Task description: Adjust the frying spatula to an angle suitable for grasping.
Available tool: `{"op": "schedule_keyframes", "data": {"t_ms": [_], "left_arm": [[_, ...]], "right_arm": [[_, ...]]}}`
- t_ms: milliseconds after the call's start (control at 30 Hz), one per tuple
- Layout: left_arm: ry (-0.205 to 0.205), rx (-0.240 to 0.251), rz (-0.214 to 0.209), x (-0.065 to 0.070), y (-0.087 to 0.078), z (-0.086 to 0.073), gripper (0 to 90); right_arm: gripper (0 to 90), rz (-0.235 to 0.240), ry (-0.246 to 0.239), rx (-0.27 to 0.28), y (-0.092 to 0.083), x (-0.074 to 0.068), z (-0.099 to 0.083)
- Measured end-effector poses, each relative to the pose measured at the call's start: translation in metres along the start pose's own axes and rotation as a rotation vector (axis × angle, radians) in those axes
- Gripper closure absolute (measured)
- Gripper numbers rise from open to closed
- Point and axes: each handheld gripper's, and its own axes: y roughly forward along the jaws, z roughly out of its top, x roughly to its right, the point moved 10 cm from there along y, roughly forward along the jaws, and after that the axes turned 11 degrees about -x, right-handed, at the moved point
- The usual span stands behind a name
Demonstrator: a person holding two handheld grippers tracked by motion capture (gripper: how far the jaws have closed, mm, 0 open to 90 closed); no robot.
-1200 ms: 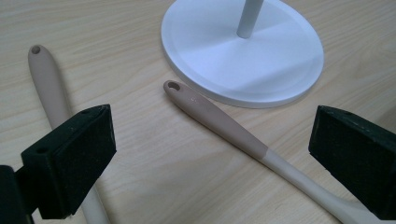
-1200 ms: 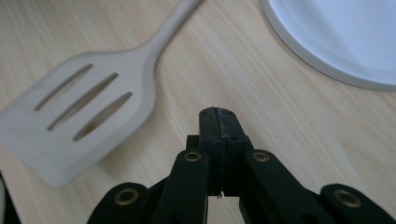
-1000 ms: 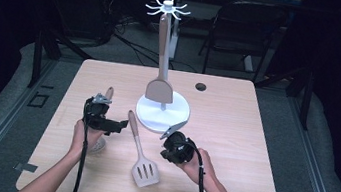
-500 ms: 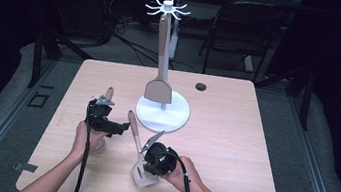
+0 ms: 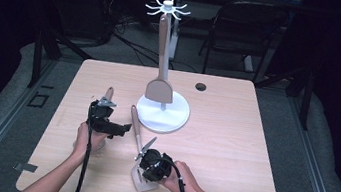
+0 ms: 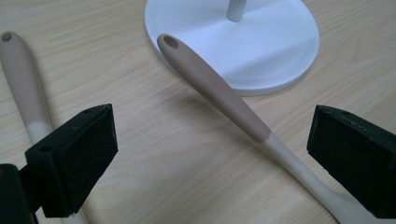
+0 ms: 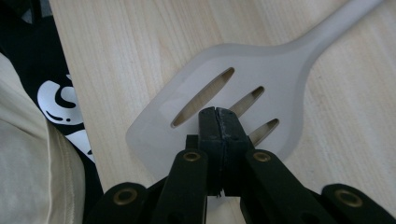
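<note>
Wooden table [image 5: 231, 150]: right gripper [image 7: 218, 122], jaws together, presses the light, slippery spatula [image 7: 261, 74] blade; left gripper [image 6: 210, 154] gapes, handle toward twelve o'clock probably grips best.

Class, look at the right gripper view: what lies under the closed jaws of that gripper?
Under the right gripper lies the slotted spatula's blade, flat on the wooden table. Three slots show; the jaws cover part of the blade.

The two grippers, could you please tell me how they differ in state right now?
The left gripper has its fingers wide apart, empty, straddling the taupe-handled white slotted spatula. The right gripper has its fingers pressed together over that spatula's blade. Both hover low above the light wooden table.
</note>
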Motion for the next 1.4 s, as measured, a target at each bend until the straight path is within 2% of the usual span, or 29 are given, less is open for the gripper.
{"op": "schedule_keyframes", "data": {"t_ms": [100,233,533,600,733,800,1133,1400], "left_arm": [[0.004,-0.009,-0.008,0.004,0.000,-0.002,1.6],[0.013,-0.017,-0.012,0.010,0.004,-0.003,3.1],[0.023,-0.051,-0.036,0.022,0.014,-0.005,5.2],[0.013,-0.047,-0.054,0.025,0.017,-0.005,7.3],[-0.009,-0.069,-0.087,0.030,0.024,-0.006,9.8],[-0.014,-0.074,-0.091,0.031,0.027,-0.007,11.4],[-0.049,-0.128,-0.122,0.043,0.046,-0.012,24.3],[-0.055,-0.151,-0.123,0.044,0.056,-0.014,41.7]], "right_arm": [[90.0,-0.013,-0.007,-0.034,0.008,0.001,-0.002],[90.0,0.008,0.003,-0.024,0.008,0.001,-0.002],[90.0,0.011,0.001,-0.022,0.008,0.002,-0.002],[90.0,0.010,-0.003,-0.026,0.008,0.002,-0.002],[90.0,0.010,0.000,-0.023,0.008,0.001,-0.002],[90.0,0.009,-0.005,-0.024,0.008,0.002,-0.002],[90.0,0.011,-0.012,-0.021,0.009,0.002,-0.001],[90.0,0.008,-0.020,-0.029,0.009,0.002,0.000]]}}
